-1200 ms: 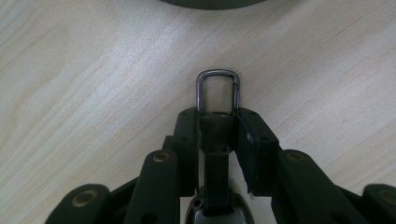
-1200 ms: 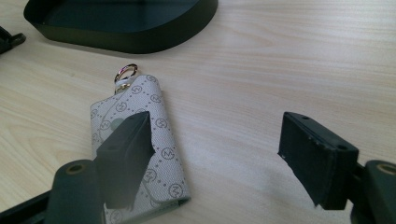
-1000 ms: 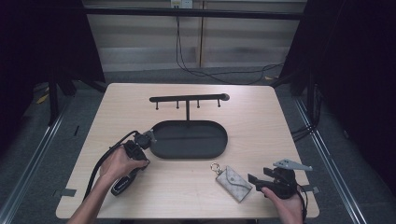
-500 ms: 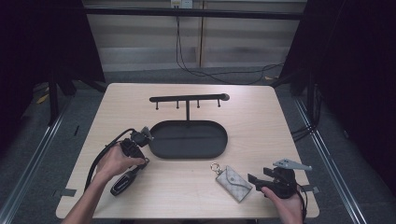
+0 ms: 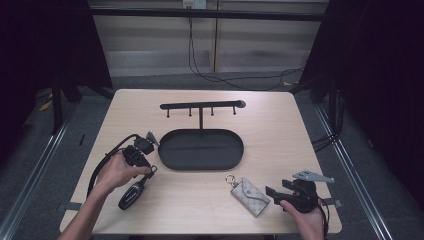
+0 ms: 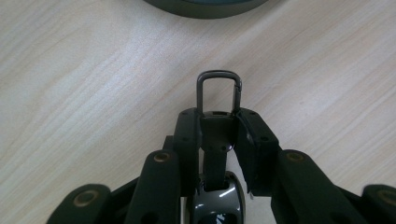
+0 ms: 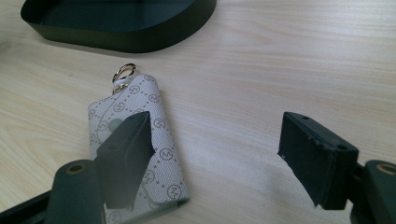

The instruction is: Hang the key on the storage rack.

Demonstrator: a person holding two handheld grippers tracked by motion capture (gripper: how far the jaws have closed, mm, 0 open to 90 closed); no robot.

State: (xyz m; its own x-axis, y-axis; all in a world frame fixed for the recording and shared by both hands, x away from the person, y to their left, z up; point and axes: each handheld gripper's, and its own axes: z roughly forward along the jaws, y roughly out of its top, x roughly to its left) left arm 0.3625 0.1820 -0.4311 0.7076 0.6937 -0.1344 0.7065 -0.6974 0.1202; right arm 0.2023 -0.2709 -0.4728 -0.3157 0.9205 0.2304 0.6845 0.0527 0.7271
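Between the earlier frames and this one, the left gripper (image 5: 141, 151) had edged slightly toward the rim of the oval black tray (image 5: 201, 148), carrying the car key fob (image 5: 132, 195) with it, while the right gripper (image 5: 280, 193) had not shifted. In the left gripper view the jaws were clamped on the fob's strap just below its metal clip (image 6: 219, 91), the clip pointing toward the tray's edge (image 6: 205, 6). That small advance suggested the fob was being brought to the tray or to the hook rack (image 5: 201, 106) rising behind the tray. The right gripper's jaws stood wide apart beside the monogrammed key pouch (image 7: 140, 154), which lay flat on the table (image 5: 280, 125) in front of the tray's right end, its gold ring (image 7: 122, 72) toward the tray; the pouch was not yet grasped.
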